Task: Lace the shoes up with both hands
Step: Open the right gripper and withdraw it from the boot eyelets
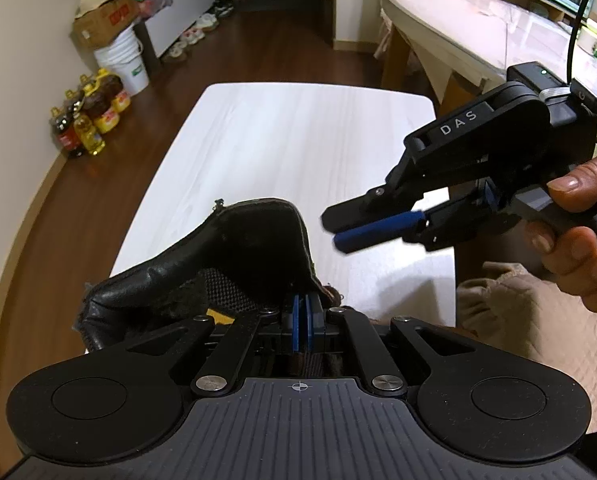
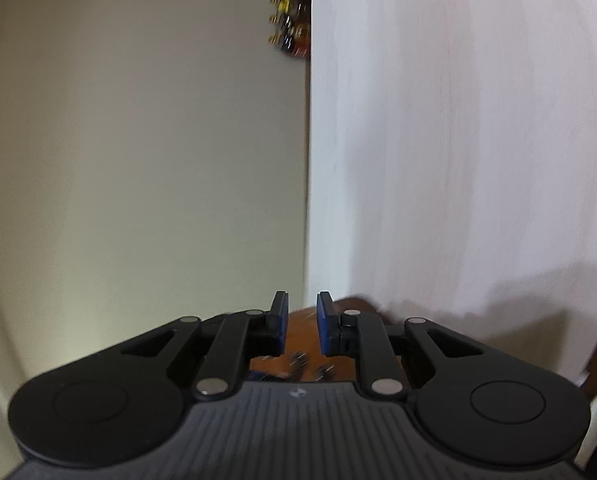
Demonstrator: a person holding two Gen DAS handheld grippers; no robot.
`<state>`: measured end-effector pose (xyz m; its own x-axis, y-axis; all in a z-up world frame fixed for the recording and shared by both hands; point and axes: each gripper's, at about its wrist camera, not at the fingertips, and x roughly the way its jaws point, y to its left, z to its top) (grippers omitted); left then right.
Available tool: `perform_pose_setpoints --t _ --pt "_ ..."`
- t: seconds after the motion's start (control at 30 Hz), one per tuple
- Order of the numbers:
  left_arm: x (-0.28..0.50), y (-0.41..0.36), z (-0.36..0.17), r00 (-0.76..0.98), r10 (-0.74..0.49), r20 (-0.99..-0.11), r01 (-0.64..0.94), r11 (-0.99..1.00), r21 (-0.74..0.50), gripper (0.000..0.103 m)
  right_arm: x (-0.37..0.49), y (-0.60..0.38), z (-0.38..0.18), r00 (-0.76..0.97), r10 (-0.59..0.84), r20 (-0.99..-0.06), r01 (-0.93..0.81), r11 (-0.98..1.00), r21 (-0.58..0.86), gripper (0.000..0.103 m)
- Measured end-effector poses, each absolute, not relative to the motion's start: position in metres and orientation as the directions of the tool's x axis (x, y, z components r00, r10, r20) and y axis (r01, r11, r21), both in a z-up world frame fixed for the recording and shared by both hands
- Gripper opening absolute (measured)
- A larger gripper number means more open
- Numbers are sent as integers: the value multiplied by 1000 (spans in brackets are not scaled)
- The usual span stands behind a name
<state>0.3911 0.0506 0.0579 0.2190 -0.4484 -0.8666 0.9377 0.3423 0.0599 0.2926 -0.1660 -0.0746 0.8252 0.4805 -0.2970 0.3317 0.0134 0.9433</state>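
Note:
A black shoe (image 1: 218, 268) with a worn leather upper and mesh lining sits right in front of my left gripper (image 1: 302, 312), above the near edge of the white table (image 1: 290, 140). The left gripper's blue pads are pressed together at the shoe's right-hand edge flap. No lace can be made out. My right gripper (image 1: 332, 229), held by a hand (image 1: 578, 216), hovers to the right of the shoe and apart from it. Its jaws are a little apart with nothing between them. The right wrist view shows the right gripper (image 2: 302, 312) open and empty, with no shoe in view.
Oil bottles (image 1: 90, 120), a white bucket (image 1: 126, 64) and a cardboard box (image 1: 102, 20) stand by the left wall. A row of shoes (image 1: 194, 32) lines the brown floor. A larger table (image 1: 478, 28) is at back right and beige quilted fabric (image 1: 538, 340) at lower right.

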Motion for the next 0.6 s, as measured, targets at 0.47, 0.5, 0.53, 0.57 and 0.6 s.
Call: perform_pose_setpoints --t 0.47,0.5,0.53,0.57,0.6 --pt "396 51 57 200 -458 -866 937 349 32 4 317 -136 -75 796 549 -255 307 -2 952 3" --pt "396 51 57 198 -458 -867 937 349 30 4 319 -136 -72 798 544 -260 299 17 954 3" --pt "396 51 58 194 -459 -867 937 349 25 4 321 -137 -71 800 532 -278 300 47 953 3" --pt "396 52 60 189 -462 -867 937 349 18 4 323 -139 -69 802 519 -298 303 77 950 2" --pt "396 54 62 185 -467 -865 937 349 12 5 325 -141 -68 803 504 -317 306 108 946 2"
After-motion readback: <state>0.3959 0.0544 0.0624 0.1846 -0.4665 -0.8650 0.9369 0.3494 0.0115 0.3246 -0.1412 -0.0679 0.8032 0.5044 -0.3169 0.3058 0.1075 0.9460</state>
